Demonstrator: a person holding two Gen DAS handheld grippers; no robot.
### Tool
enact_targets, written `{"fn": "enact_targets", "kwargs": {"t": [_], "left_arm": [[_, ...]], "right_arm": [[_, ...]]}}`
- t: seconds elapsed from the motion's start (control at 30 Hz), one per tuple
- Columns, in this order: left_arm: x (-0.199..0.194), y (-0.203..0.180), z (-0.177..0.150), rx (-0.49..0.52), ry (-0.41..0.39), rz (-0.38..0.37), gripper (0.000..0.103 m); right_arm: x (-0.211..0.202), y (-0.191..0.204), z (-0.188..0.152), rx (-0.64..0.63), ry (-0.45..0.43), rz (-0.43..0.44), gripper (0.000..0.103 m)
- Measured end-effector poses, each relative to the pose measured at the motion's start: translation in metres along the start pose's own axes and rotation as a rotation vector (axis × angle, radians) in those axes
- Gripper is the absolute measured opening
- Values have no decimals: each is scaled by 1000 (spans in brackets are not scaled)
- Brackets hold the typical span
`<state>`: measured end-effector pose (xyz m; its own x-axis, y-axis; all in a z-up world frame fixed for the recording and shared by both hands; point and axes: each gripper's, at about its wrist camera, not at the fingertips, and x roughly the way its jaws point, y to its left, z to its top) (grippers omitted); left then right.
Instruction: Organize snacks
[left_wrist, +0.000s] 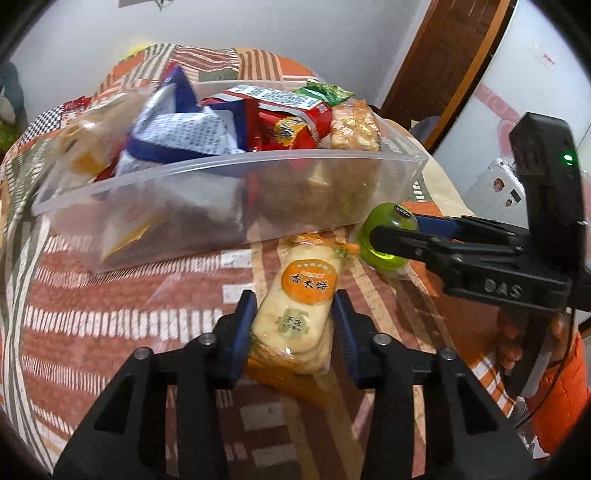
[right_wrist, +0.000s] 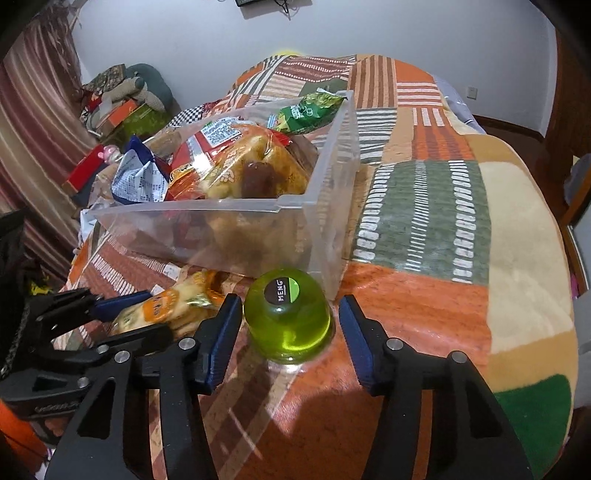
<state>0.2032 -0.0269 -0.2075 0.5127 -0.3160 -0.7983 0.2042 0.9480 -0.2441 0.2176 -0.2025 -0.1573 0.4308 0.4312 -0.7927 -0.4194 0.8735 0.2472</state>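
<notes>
A rice cracker packet (left_wrist: 301, 306) with an orange round label lies on the patchwork blanket. My left gripper (left_wrist: 295, 325) straddles its near end, blue pads on both sides, touching or nearly touching it. A green jelly cup (right_wrist: 288, 319) stands upside down beside the bin's corner. My right gripper (right_wrist: 290, 328) is open around it with gaps on both sides; it also shows in the left wrist view (left_wrist: 391, 230). The clear plastic bin (left_wrist: 229, 173) behind holds several snack packets. The cracker packet also shows in the right wrist view (right_wrist: 166, 308).
The bin's near corner (right_wrist: 314, 206) stands just behind the jelly cup. The blanket (right_wrist: 424, 221) covers a bed that drops off to the right. Boxes and clutter (right_wrist: 122, 110) lie at the far left by a curtain. A door (left_wrist: 436, 59) stands at the back right.
</notes>
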Motion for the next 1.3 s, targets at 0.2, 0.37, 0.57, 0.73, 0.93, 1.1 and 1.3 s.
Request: {"fn": "enact_targets", "kwargs": {"t": [0.2, 0.37, 0.57, 0.73, 0.93, 1.1, 1.3], "left_arm": [[-12, 5, -10, -17, -11, 10, 33], [-25, 0, -11, -13, -44, 18, 33], [-46, -8, -5, -1, -104, 32, 33], [-70, -13, 5, 4, -166, 36, 33], [-94, -14, 24, 1, -242, 44, 33], [-106, -10, 41, -3, -294, 55, 33], [-110, -5, 63, -4, -336, 70, 33]], "right_arm": [[0, 4, 1, -20, -11, -17, 43], [-10, 13, -3, -52, -29, -23, 43], [-26, 24, -5, -73, -62, -18, 43], [-48, 28, 0, -85, -118, -10, 43], [-70, 36, 13, -95, -197, 3, 43], [-80, 40, 26, -95, -257, 14, 43], [-81, 44, 47, -96, -308, 1, 43]]}}
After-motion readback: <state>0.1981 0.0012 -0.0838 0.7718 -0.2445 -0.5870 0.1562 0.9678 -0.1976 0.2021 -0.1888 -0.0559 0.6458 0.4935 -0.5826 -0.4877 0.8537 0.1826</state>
